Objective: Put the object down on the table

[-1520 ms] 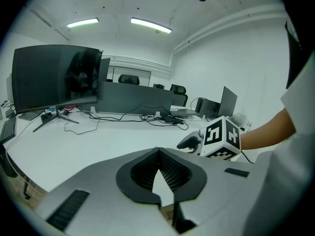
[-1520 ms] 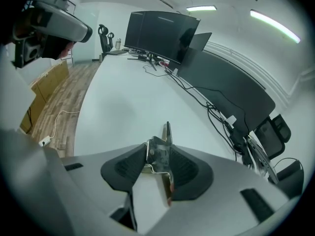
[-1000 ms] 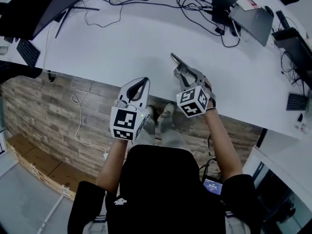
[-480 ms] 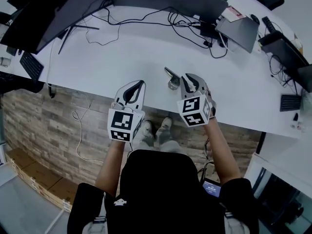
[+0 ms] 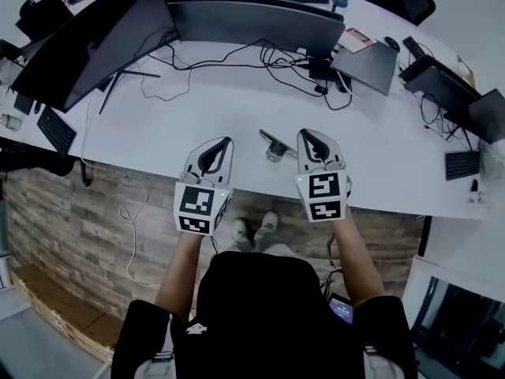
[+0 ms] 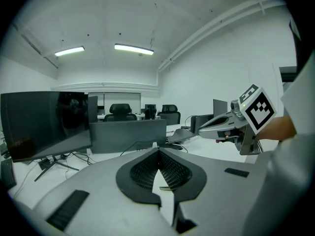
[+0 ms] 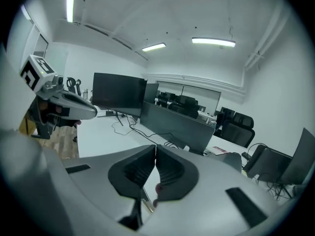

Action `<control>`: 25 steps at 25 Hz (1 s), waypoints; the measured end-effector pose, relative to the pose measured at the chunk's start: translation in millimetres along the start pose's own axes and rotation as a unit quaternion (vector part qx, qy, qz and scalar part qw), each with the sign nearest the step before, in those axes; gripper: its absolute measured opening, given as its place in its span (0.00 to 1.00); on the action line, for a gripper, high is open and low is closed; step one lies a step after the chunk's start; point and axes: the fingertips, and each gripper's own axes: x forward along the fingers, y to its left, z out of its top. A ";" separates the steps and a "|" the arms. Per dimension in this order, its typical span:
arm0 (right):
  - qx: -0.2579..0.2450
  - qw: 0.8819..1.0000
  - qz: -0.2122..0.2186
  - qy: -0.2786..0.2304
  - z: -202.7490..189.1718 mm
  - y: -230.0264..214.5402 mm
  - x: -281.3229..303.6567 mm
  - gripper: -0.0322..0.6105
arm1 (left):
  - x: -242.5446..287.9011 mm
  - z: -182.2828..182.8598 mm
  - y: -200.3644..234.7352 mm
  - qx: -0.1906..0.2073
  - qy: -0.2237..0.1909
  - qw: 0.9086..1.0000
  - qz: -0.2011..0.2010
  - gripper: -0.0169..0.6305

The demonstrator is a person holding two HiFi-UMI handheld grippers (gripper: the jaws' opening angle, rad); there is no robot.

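The metal object [image 5: 275,145] at the table's [image 5: 197,109] front edge is judged stiff and slippery, best gripped by its handle. The left gripper [image 5: 226,141] is closed and empty. The right gripper's [image 5: 310,133] jaws were just closed on nothing.

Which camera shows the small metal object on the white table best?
The head view: the small metal object lies whole and uncovered on the table, with nothing touching it. The left gripper view gives at most a thin sliver of it through the gap behind its jaws, too small to be sure. The right gripper view shows nothing clear of it.
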 end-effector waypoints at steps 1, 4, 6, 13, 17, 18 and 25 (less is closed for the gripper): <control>0.005 1.000 -0.003 -0.008 5.3 -1.4 -5.4 0.09 | -1.4 4.4 -1.6 0.005 -0.004 1.000 -0.002 0.05; 0.021 0.999 -0.012 -0.029 17.4 -6.8 -20.9 0.09 | -7.4 18.2 -3.4 0.014 -0.020 1.000 -0.001 0.05; 0.026 0.999 -0.019 -0.042 22.5 -11.4 -29.7 0.09 | -12.5 29.2 -2.9 0.024 -0.029 0.999 0.003 0.05; 0.047 0.994 -0.034 -0.088 56.0 -25.5 -59.8 0.09 | -27.0 66.7 -8.2 0.053 -0.063 0.997 0.005 0.05; 0.051 0.991 -0.046 -0.115 74.0 -32.3 -76.5 0.09 | -37.1 87.2 -11.2 0.062 -0.078 0.995 0.006 0.05; 0.052 0.990 -0.049 -0.121 78.6 -32.8 -80.2 0.09 | -40.3 92.4 -11.7 0.065 -0.082 0.994 0.006 0.05; 0.056 0.984 -0.060 -0.155 102.7 -38.2 -103.5 0.09 | -56.2 129.0 -19.5 0.082 -0.116 0.990 0.005 0.05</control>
